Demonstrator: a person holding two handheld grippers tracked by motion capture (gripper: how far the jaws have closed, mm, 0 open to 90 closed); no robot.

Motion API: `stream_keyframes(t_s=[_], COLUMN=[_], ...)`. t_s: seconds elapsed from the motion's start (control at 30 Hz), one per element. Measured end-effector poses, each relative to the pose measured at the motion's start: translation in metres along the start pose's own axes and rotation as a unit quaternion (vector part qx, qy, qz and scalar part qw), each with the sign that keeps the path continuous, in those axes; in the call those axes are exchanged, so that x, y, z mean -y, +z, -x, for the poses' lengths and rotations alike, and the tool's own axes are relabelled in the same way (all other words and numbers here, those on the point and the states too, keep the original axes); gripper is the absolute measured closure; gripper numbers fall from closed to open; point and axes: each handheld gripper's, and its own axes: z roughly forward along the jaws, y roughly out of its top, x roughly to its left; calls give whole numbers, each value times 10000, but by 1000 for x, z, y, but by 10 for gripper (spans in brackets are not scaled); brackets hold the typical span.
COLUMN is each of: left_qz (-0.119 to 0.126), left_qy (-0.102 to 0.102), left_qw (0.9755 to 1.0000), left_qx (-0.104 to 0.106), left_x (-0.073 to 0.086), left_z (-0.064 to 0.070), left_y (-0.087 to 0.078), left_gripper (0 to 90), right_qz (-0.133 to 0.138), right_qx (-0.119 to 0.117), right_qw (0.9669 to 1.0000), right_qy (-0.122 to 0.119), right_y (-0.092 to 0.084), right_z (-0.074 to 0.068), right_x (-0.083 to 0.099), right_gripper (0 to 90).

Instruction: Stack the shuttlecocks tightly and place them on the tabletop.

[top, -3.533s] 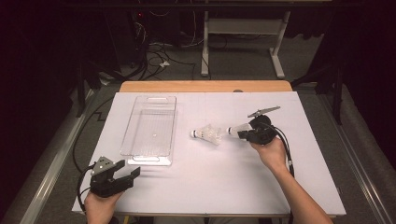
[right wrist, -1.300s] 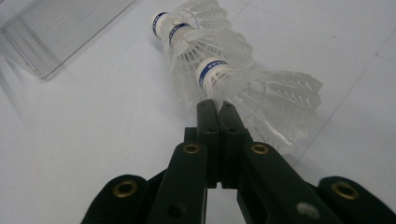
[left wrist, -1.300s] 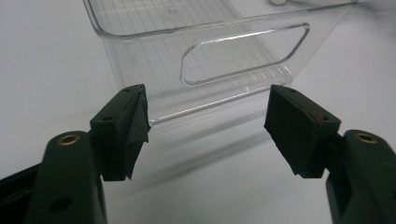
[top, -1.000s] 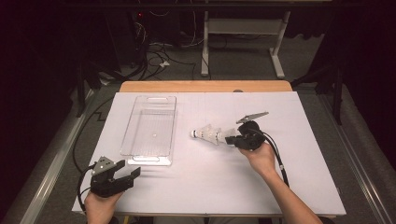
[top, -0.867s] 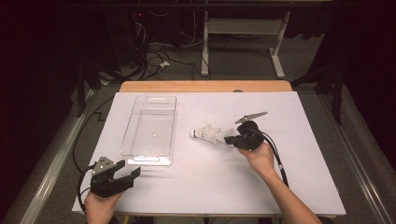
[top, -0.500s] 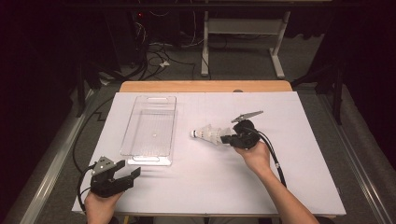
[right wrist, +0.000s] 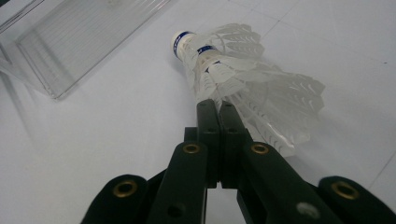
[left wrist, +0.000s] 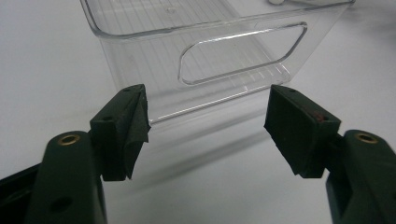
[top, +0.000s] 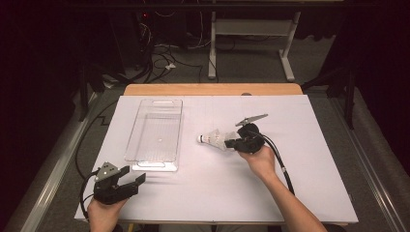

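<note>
Clear plastic bin (top: 155, 128): lay well left of right gripper (top: 235, 143), just ahead of unclenched, empty left gripper (left wrist: 205, 128) | Shuttlecock (right wrist: 243, 81): light, fragile; feather skirt pinched in clenched right jaws; firmer hold likely near cork | Right gripper view resolved the pinch; high view gave layout.

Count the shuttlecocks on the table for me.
1. The shuttlecock lies on its side on the white table, right of the clear bin. The right tool is shut at its feathers. The bin looks empty.
</note>
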Motion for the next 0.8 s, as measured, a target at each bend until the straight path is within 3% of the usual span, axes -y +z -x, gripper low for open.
stream_keyframes(t_s=[0.8], left_qz=[-33], left_qy=[22], left_qw=[10000], left_qx=[8], left_x=[0], left_z=[0], left_y=[1], left_gripper=[314], right_qz=[115], right_qx=[-50], right_qw=[9999], right_qy=[40], right_y=[6], right_z=[3], right_x=[-1], right_gripper=[900])
